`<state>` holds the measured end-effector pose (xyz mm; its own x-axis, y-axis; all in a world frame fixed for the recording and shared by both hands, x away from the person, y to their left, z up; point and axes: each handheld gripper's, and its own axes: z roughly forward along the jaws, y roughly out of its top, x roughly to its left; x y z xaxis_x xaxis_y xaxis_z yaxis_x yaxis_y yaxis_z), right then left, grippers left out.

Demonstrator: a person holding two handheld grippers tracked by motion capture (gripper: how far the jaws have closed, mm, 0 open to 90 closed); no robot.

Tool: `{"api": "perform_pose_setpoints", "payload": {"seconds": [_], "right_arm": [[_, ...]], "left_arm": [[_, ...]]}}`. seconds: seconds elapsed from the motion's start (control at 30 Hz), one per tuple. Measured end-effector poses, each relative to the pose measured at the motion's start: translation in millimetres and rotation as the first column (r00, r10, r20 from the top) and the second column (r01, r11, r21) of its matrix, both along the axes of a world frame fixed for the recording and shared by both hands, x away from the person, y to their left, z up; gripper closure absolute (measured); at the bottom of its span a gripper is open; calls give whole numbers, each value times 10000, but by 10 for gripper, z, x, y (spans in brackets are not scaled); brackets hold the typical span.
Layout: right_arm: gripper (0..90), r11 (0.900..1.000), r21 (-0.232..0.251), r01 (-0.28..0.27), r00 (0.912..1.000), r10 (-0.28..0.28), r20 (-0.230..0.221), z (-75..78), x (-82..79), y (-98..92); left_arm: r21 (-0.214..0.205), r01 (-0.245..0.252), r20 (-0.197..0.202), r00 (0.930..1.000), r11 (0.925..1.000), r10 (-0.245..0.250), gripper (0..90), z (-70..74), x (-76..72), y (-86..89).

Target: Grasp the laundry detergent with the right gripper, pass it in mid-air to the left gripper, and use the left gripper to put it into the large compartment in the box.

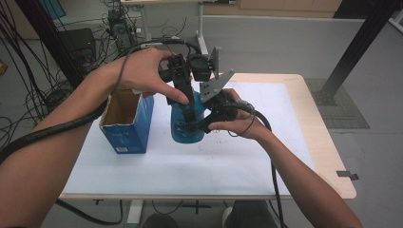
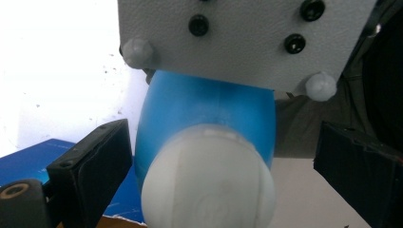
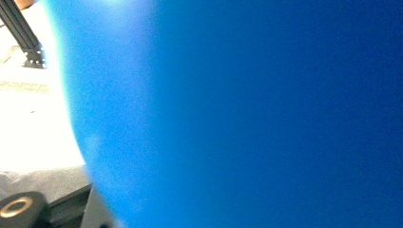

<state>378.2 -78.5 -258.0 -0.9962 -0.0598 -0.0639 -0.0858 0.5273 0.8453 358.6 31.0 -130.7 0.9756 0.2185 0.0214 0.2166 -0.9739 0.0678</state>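
The right gripper [image 1: 199,124] clamped the blue bottle [image 1: 183,128] beside the box [image 1: 124,124], steadying it; the left gripper [image 1: 186,102] straddled its white cap [image 2: 209,178], jaws wide.

We saw a pale wooden worktop [image 1: 328,156] with a white sheet [image 1: 266,123] over it, standing on a grey floor [image 1: 285,42]. Black cables [image 1: 28,95] tangled at the left, and a dark metal post [image 1: 351,52] rose at the right.

High view above table [image 1: 247,156]; both claw views close on shared blue bottle [image 1: 183,128]
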Motion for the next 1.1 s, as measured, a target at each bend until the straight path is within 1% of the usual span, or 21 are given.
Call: {"api": "perform_pose_setpoints", "payload": {"seconds": [0.2,0.23,0.33,0.4,0.53,0.57,0.6,0.7,0.73,0.97,1.0,1.1], "right_arm": [[439,10000,40,-44,10000,44,47,7,-5,1],[439,10000,55,-43,10000,43,-56,10,-14,0],[439,10000,51,-32,10000,33,-93,17,-17,-7],[439,9999,146,-84,10000,83,28,19,-9,-3],[439,9998,149,-93,9999,92,54,28,-16,-6],[439,9999,111,-100,9997,97,214,28,-6,-8],[439,9999,111,-98,9997,96,212,28,-6,-8],[439,9999,83,-87,9997,85,230,24,-6,-7],[439,10000,67,-58,10000,58,46,24,-19,-9],[439,9999,129,-113,9999,112,88,18,-17,1],[439,9999,99,-107,9997,105,214,17,-9,0],[439,10000,34,-92,9998,91,197,13,-14,-3]], "left_arm": [[94,-10,7,10000,10000,10,61,-13,5,-9],[115,-2,10,10000,9999,2,62,-16,6,-12],[126,-14,10,10000,9999,14,62,-16,2,-22],[106,41,-10,10000,9999,-40,63,-18,4,-29],[206,44,-7,10000,9998,-44,68,-34,5,-41],[206,48,-6,10000,9998,-47,70,-34,5,-42],[196,50,-2,10000,9998,-50,71,-34,6,-41],[188,69,26,10000,9998,-70,83,-30,7,-36],[197,69,31,10000,9998,-70,85,-32,6,-34],[257,89,42,10000,9996,-90,115,-60,3,-30],[295,99,41,9999,9995,-100,120,-65,0,-29],[329,111,104,9999,9994,-115,149,-72,-2,-29]]}}
